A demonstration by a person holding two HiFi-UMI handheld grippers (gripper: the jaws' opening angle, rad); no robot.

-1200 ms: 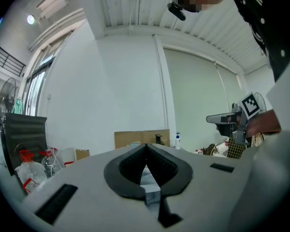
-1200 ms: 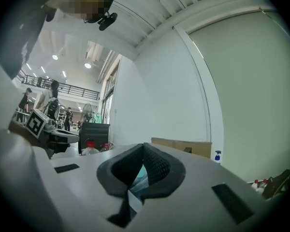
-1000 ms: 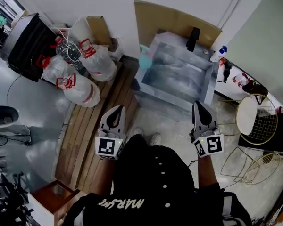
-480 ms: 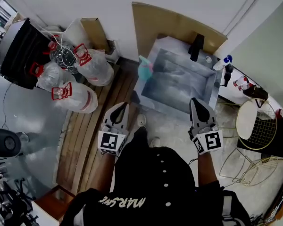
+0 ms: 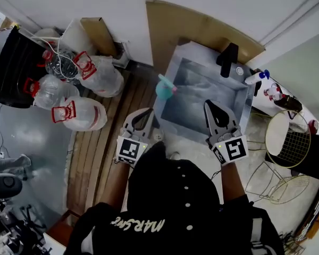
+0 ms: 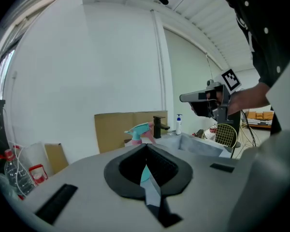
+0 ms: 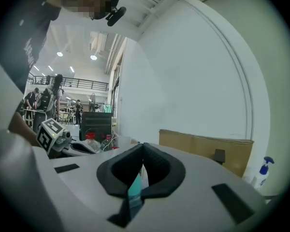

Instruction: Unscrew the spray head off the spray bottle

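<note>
Two closed, empty tools: left tool (image 5: 147,111) should open to steady the bottle (image 5: 163,91), right tool (image 5: 209,104) to twist its head (image 5: 168,80).

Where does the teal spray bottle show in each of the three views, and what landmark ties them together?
Head view: the spray bottle stands at the sink's left edge, near picture centre.
Left gripper view: its teal-and-pink head shows just above the shut jaws, centre.
Right gripper view: only a teal sliver in the gap behind the shut jaws, likely the bottle.
Shared landmark: the cardboard sheet behind the sink.
</note>
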